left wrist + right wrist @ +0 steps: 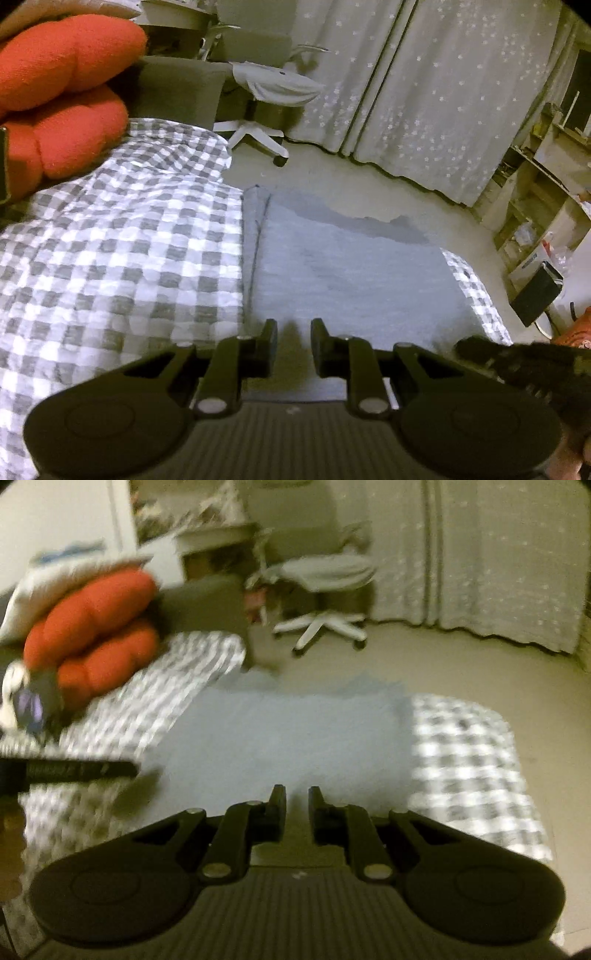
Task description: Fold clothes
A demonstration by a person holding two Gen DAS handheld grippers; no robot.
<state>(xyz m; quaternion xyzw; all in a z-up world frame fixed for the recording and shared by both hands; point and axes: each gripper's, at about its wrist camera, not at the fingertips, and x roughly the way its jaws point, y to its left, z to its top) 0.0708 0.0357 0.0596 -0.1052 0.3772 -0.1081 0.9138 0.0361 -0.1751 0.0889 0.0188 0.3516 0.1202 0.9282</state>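
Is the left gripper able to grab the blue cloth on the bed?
Probably yes. The blue cloth lies flat right ahead of the left gripper, whose fingers hold nothing, with nothing lying between them.

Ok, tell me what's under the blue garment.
The blue garment lies flat on the checked bedcover, which shows on both sides. Whatever sits directly beneath its middle is covered.

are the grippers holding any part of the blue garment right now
No. The left gripper and right gripper both show an empty gap between their fingers, above the light blue garment spread on the checked bedcover.
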